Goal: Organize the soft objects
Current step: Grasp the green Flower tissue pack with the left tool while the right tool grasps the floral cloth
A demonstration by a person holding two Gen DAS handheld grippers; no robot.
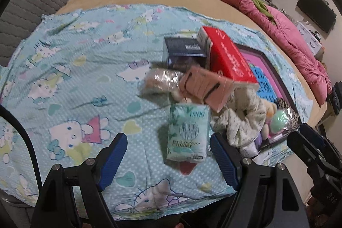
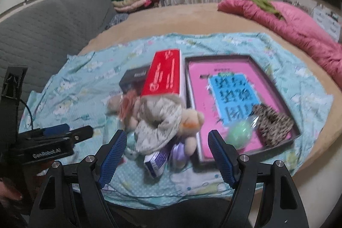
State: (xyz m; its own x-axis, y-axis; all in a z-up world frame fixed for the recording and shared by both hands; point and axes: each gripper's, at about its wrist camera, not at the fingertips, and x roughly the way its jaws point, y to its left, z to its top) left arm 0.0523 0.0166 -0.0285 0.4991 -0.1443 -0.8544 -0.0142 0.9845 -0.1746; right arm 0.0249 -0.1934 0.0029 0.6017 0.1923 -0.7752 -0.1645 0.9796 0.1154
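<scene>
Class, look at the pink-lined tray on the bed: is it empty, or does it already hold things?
Not empty. The tray holds a leopard-print piece and a green ball, seen inside its dark rim.

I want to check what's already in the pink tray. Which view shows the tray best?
The right wrist view: the pink tray shows nearly whole, with a leopard-print item and a green ball inside. The left wrist view shows only part of the tray, with the red box and the pile of soft things hiding much of it.
</scene>
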